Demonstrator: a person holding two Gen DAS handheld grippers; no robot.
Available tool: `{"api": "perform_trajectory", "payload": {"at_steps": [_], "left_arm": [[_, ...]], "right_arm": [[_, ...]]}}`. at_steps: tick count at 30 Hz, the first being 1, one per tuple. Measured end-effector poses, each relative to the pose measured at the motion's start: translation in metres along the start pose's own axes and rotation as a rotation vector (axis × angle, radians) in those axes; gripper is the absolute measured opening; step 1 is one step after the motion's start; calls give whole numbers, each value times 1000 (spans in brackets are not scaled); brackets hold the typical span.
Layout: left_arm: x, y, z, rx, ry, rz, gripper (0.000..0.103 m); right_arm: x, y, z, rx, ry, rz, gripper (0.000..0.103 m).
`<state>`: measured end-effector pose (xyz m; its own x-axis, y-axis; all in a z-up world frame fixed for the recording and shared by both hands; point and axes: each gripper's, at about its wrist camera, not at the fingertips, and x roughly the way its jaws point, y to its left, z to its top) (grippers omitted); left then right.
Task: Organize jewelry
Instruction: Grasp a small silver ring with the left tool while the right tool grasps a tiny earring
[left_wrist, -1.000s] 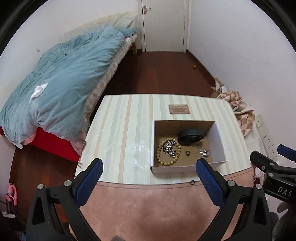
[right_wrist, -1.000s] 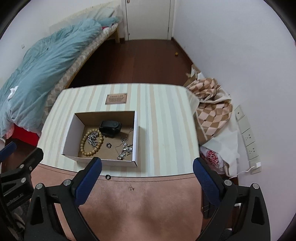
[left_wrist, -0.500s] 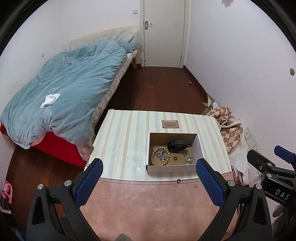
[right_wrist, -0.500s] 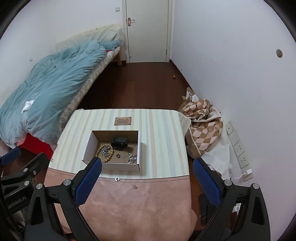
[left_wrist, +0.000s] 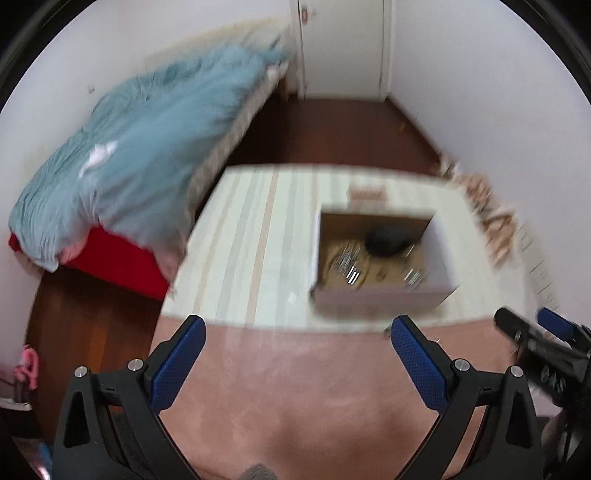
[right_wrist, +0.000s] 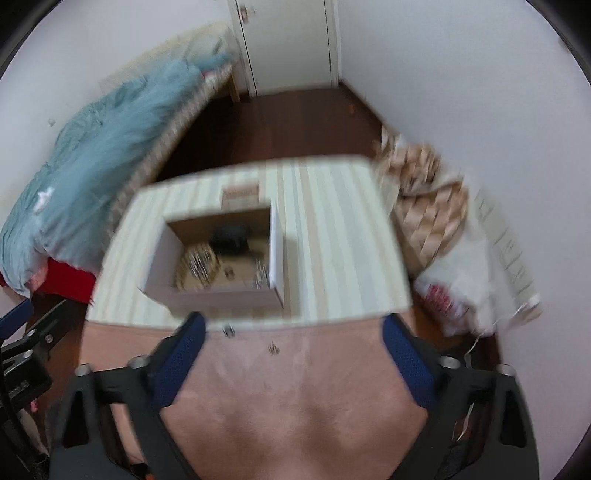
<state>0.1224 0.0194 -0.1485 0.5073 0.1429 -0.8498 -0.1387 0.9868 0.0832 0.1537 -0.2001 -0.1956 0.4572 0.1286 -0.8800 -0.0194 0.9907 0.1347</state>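
Note:
An open cardboard box (left_wrist: 384, 301) (right_wrist: 221, 299) stands on the striped table (left_wrist: 251, 236) (right_wrist: 332, 236). It holds a bead bracelet (right_wrist: 181, 271), silver chains (left_wrist: 349, 264), a black pouch (left_wrist: 386, 240) (right_wrist: 231, 236) and small pieces. A small ring (right_wrist: 229, 329) and an earring (right_wrist: 273, 348) lie on the pink cloth (right_wrist: 295, 387) in front of the box. My left gripper (left_wrist: 297, 363) is open and empty above the cloth. My right gripper (right_wrist: 293, 360) is open and empty. Both views are blurred.
A bed with a blue duvet (left_wrist: 140, 166) stands left of the table. A checked cloth and bags (right_wrist: 432, 206) lie on the floor at the right. A small label plate (right_wrist: 240, 193) lies behind the box. A door (left_wrist: 340, 44) is at the back.
Both grippers have dropped back down towards the table after rising; the box now looks larger and closer. Both stay open and empty.

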Motion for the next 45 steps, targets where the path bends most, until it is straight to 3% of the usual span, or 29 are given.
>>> {"api": "perform_trajectory", "payload": {"at_steps": [1,7,12,14,15,16,23,29,32,36,37,41,45], "left_arm": [[12,-1,-6,9,29,14,102],[76,8,-38,11,184,70,102],[88,9,-37,25,200,80,102],[89,8,-33,29,195,76,102],[89,5,-31,34,193,71,102],[91,2,-29,36,194,69,102],[105,-37,-20,40,207,-51,102],[111,-87,-20,120,173,-151,101],[114,-101,-20,169,150,-143,83],[123,-110,-22,184,176,-158,28],[124,-111,-22,187,179,-161,21],[124,-114,-23,199,161,-169,9],[121,-109,-22,196,146,-181,9]], "right_arm": [[17,-1,-6,9,35,12,45],[81,11,-31,-22,96,36,45],[104,18,-35,-40,116,30,42],[104,21,-35,-66,88,7,30],[103,20,-35,-68,77,12,14],[103,16,-34,-49,82,26,9],[74,-28,-26,83,16,57,9],[58,-52,-21,107,-3,31,9],[53,-59,-21,117,-8,24,9],[52,-65,-24,131,-16,23,9],[53,-66,-24,134,-18,23,9],[56,-63,-25,136,-21,32,9],[53,-62,-23,133,-27,40,9]]}}
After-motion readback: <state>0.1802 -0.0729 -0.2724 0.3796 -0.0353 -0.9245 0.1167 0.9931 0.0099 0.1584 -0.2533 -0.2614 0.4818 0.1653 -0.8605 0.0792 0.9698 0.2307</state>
